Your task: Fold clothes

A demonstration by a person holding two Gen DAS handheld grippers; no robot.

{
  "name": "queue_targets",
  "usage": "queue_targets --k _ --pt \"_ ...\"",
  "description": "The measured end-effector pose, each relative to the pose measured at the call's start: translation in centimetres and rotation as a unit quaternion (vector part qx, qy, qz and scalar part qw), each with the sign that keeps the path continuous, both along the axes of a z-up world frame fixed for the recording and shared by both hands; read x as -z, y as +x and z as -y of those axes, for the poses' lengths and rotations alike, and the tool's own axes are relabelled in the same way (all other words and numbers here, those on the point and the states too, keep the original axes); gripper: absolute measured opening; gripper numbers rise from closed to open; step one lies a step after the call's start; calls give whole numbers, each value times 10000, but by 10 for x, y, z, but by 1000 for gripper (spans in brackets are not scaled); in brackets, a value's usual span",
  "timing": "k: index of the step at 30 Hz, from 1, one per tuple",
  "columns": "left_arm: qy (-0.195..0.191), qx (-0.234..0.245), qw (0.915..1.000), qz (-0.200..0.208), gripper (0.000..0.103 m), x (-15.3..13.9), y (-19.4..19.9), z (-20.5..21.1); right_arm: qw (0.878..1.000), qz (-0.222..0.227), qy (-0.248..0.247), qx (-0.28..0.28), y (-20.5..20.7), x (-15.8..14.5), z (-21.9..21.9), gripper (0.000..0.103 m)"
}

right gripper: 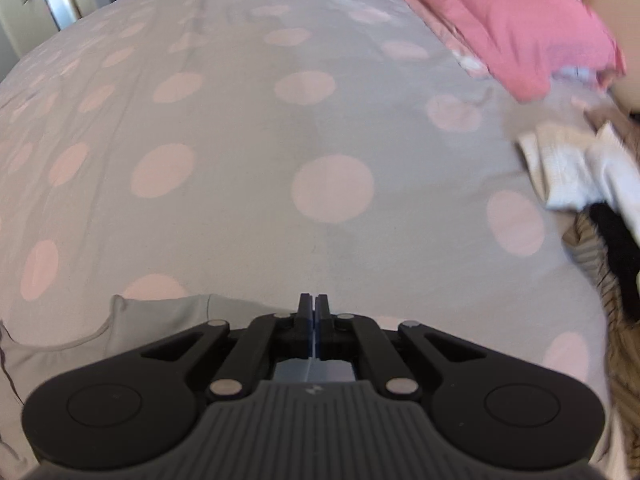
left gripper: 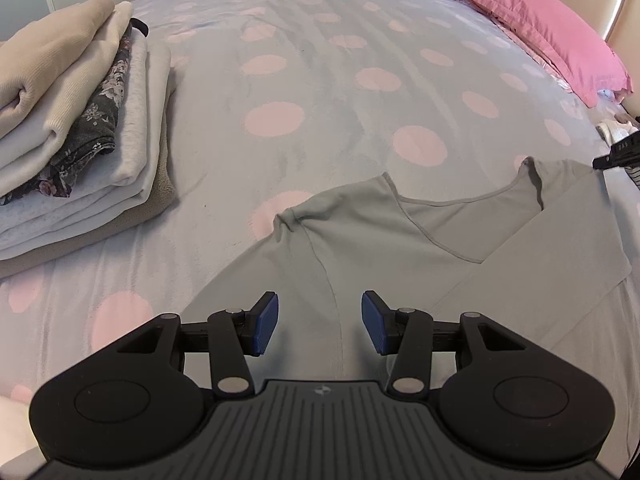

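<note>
A grey long-sleeved shirt [left gripper: 380,240] lies on the spotted bed cover [left gripper: 300,80], neckline facing away, its right sleeve folded diagonally across the body. My left gripper [left gripper: 320,324] hovers open over the shirt's left shoulder seam, with nothing between its blue pads [left gripper: 264,328]. At the right edge of the left wrist view, the right gripper [left gripper: 600,163] meets the shirt's far right shoulder corner. In the right wrist view that gripper [right gripper: 315,304] is shut, and the grey shirt [right gripper: 160,320] runs under it from the left. The right wrist view is blurred.
A stack of folded clothes [left gripper: 80,120] sits at the left of the bed. A pink pillow [left gripper: 540,28] lies at the far right. A heap of loose white and dark garments [right gripper: 592,184] is at the right edge.
</note>
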State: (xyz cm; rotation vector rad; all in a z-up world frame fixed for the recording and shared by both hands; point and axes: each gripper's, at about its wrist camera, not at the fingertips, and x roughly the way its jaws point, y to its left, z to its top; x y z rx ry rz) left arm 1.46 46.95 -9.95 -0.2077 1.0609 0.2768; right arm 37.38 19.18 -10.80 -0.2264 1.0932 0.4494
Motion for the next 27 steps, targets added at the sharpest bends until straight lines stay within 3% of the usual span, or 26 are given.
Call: queue_targets --k 2,4,7,10,17,21,22,23,24,25,27 --pt "-27 -47 10000 4 44 0 0 -3 10000 1 -4 75 0 4 3 1" --pt "-96 -80 9999 28 44 0 0 -5 9998 106 28 149 -1 2 7 12" --pt "-267 -32 9996 113 44 -1 -2 -7 9995 -76 293 119 -2 -2 14 18" --pt "-443 122 9988 189 47 -2 -2 -3 9987 -312 406 4 -8 -2 17 38" --pt "-504 1003 9936 144 62 -8 1 38 9988 -241 112 -404 -31 1 15 41" --pt "-79 1248 9917 -285 64 8 6 62 9985 -216 38 -504 -36 2 20 42" --pt "-29 1195 9921 -387 63 13 8 63 9984 -209 19 -528 -38 2 21 43" --pt "21 1142 9922 -489 55 18 9 63 9983 -203 0 -553 -39 2 22 43" --pt "24 1077 9924 -587 34 22 11 62 9981 -199 -16 -575 -40 3 23 43" --pt "-51 969 9930 -673 26 23 12 58 9980 -200 -27 -591 -42 2 24 43" --pt "-161 673 9943 -810 22 23 11 46 9979 -199 -49 -618 -44 2 25 43"
